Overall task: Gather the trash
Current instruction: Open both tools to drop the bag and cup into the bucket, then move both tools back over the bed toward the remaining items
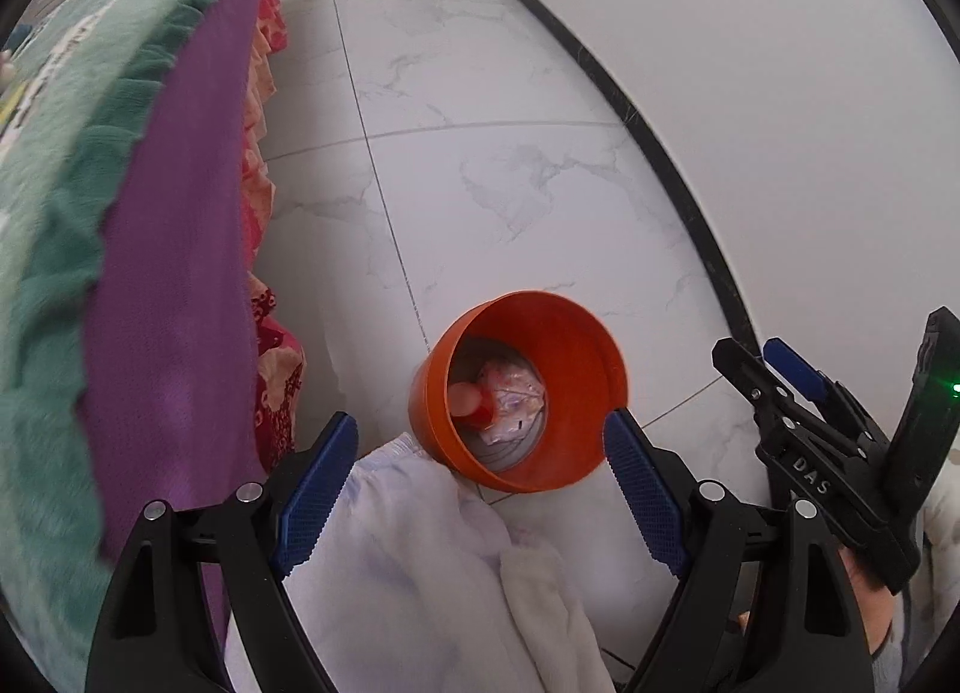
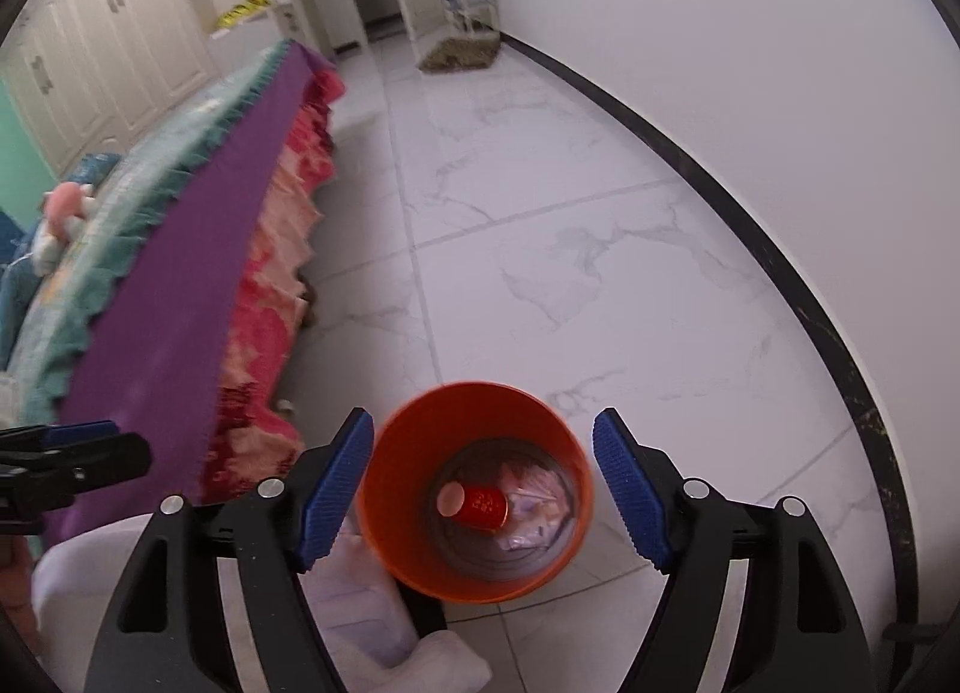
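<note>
An orange bin (image 1: 576, 357) stands on the white tiled floor; it also shows in the right wrist view (image 2: 414, 489). Inside it lie a red can (image 2: 477, 507) and crumpled clear wrappers (image 2: 540, 504); the can (image 1: 474, 402) and wrappers (image 1: 516, 399) show in the left wrist view too. My left gripper (image 1: 480, 489) is open and empty, above and to the left of the bin. My right gripper (image 2: 480, 489) is open and empty, directly over the bin; it shows from the side in the left wrist view (image 1: 780, 363).
A bed with a purple sheet (image 2: 198, 249) and teal blanket (image 1: 54, 225) runs along the left. White clothing (image 1: 432, 561) hangs in front of the bin. A wall with a black skirting (image 2: 750, 225) lies to the right. A mat (image 2: 459, 57) lies far ahead.
</note>
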`<state>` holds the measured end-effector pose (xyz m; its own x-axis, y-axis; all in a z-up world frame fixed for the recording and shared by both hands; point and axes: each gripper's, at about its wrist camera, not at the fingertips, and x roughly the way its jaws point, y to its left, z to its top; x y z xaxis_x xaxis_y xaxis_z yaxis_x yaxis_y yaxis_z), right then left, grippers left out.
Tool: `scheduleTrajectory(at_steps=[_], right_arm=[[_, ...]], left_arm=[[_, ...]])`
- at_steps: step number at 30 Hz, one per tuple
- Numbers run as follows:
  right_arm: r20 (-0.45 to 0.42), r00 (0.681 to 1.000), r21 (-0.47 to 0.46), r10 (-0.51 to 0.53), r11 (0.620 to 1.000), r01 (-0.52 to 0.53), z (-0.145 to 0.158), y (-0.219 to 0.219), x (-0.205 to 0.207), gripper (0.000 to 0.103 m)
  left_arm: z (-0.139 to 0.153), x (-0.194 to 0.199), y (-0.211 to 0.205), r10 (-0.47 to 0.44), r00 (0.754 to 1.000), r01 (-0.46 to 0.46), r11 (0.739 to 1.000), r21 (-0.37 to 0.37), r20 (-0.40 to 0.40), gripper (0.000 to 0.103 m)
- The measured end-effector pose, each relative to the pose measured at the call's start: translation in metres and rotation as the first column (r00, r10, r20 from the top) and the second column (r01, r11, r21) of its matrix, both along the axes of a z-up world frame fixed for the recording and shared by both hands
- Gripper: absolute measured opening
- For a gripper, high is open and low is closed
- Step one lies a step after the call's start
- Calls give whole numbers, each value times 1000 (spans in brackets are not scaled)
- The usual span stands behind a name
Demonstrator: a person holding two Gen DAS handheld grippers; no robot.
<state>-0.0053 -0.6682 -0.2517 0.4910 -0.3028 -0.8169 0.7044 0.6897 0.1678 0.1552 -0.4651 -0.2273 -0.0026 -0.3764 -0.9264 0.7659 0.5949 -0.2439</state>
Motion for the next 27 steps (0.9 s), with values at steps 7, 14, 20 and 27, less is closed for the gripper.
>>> scheduleTrajectory(at_steps=[7, 14, 20, 27], right_arm=[[142, 974, -27, 179, 984, -177, 75, 70, 20, 76], [246, 883, -117, 400, 916, -383, 144, 161, 46, 77], [281, 788, -152, 547, 836, -527, 178, 235, 64, 77], [267, 703, -184, 659, 751, -634, 194, 307, 80, 82]], left_arm=[[69, -6, 74, 98, 990, -87, 991, -104, 103, 84], [124, -14, 169, 254, 935, -220, 963, -156, 248, 84], [146, -19, 246, 383, 869, -339, 922, -186, 314, 84], [165, -26, 317, 485, 803, -433, 874, -219, 346, 84]])
